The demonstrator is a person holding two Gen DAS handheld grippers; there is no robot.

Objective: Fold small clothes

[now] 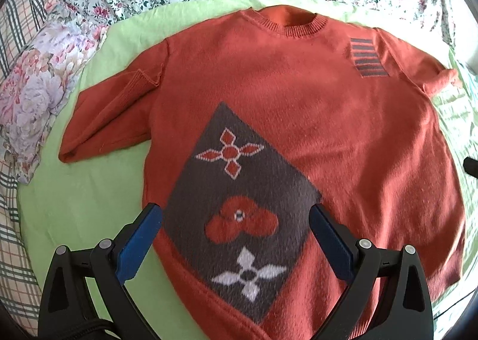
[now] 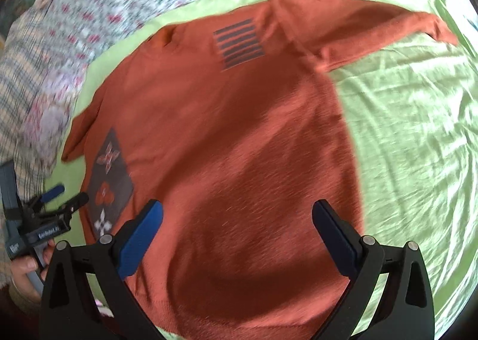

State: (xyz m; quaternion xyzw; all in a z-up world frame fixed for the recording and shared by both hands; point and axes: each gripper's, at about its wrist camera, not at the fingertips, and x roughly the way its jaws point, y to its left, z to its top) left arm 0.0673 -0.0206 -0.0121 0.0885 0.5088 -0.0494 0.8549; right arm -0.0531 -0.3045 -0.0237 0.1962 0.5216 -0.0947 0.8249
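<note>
1. We see one rust-orange knit sweater (image 1: 298,94) lying front up and spread flat, neck away from us.
2. Grey diamond panel (image 1: 239,205) with flower motifs sits low on its front; grey stripe block (image 1: 369,57) near one shoulder.
3. Both sleeves lie out sideways, unfolded.

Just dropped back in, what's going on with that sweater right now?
A person holds a two-finger gripper in each hand over an orange knit sweater spread front-up on a light green sheet. Nothing is folded yet: both sleeves lie out to the sides. The left gripper is open over the grey diamond patch with flower motifs near the hem. The right gripper is open too, over the plain lower part of the sweater. Neither holds any fabric.
</note>
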